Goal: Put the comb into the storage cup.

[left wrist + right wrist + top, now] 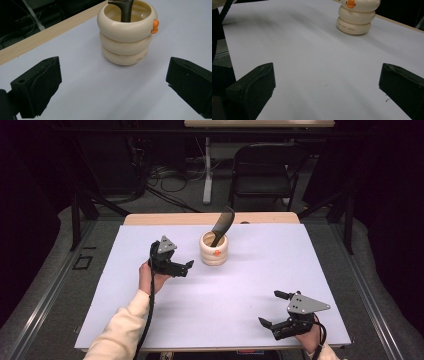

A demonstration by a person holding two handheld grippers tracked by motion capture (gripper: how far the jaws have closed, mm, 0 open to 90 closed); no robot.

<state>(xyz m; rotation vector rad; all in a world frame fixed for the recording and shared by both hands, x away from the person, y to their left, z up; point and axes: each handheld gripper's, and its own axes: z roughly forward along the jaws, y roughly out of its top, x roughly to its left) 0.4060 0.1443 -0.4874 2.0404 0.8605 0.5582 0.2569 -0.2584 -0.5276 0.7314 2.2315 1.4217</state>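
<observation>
**Desk:** What do you have on the table?

**Me:** I see 1 cream holder [213, 249] made of 3 stacked rings, standing upright toward the far middle of the white tabletop [250, 270]. It has a small orange beak [155, 26] on its top ring. A dark comb [223, 224] stands inside it and leans out over the rim toward the far right.

**Desk:** And your left gripper?

**Me:** My left gripper [189, 265] sits just left of the holder, pointing at it but apart from it. Its jaws stand wide open with nothing between them.

**Desk:** The right one?

**Me:** My right gripper [272, 308] is at the near right corner, well apart from the holder. Its jaws gape wide too, holding nothing, over bare tabletop.
</observation>
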